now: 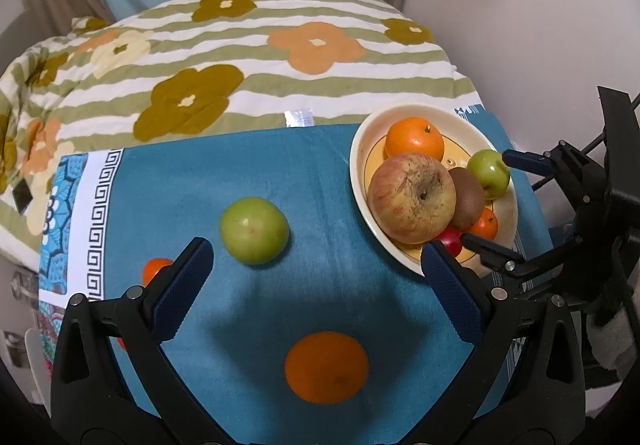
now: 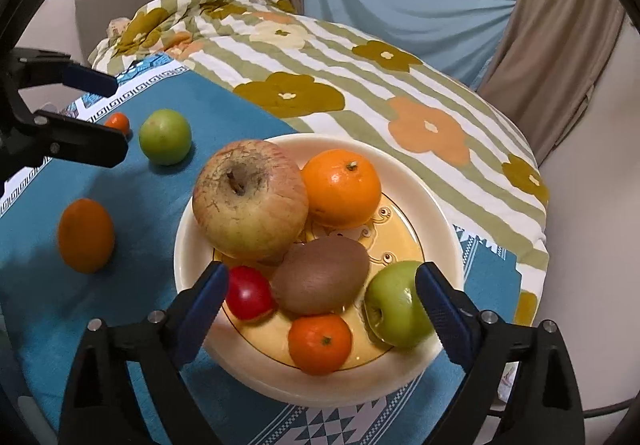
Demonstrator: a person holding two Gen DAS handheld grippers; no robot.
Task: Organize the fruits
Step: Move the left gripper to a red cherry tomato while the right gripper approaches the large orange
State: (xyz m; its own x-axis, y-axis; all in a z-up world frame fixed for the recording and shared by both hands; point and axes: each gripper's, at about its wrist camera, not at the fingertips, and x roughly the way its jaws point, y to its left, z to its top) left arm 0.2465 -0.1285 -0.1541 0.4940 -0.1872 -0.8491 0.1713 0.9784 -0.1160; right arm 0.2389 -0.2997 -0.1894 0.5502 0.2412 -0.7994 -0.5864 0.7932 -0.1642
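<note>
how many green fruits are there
2: one green apple in the bowl, one green fruit on the blue cloth. Others may hide under the pile.

Small orange fruit (image 1: 154,269) half hidden behind left gripper's finger, red fruit (image 1: 450,239) mostly covered by big apple (image 1: 412,197), bowl's near rim (image 2: 320,385) partly hidden behind right gripper's fingers (image 2: 444,313)

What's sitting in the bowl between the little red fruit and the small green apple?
A brown kiwi lies between the red fruit and the green apple, clearest in the right wrist view.
</note>
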